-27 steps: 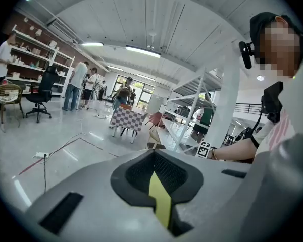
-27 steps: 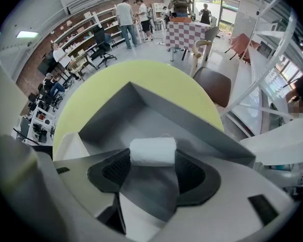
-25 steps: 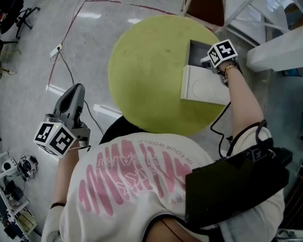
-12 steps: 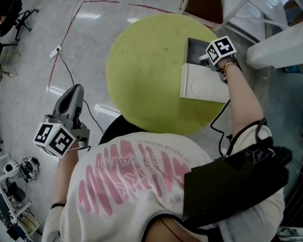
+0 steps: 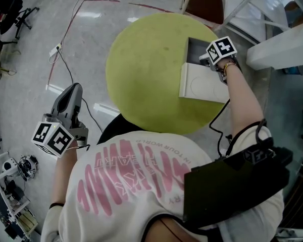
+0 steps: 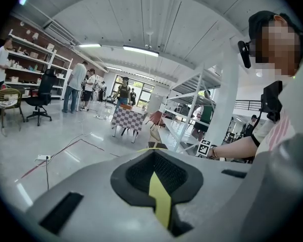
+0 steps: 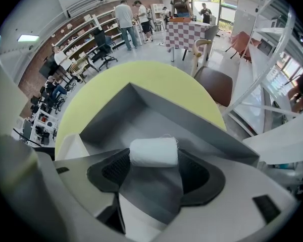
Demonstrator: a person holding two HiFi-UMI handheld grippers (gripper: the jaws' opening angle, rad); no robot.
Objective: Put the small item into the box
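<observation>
r tool (image 7: pixel 156 173) clamps small white roll (image 7: pixel 153 152), just above open grey box (image 7: pixel 141 110) on yellow surface (image 5: pixel 146 69). l tool (image 6: pixel 156 178) closed, empty, away from surface. transport approx done; left: release roll inside.

A small white roll (image 7: pixel 153 152) of wound thread or gauze lies crosswise, pinched at its ends between the jaws of the right gripper (image 7: pixel 154 160), over the open inside of the box (image 5: pixel 194 49). The box is grey and rectangular. It sits at the right edge of the round yellow-green table (image 5: pixel 146 69), with its white lid (image 5: pixel 199 87) laid open on the near side.
</observation>
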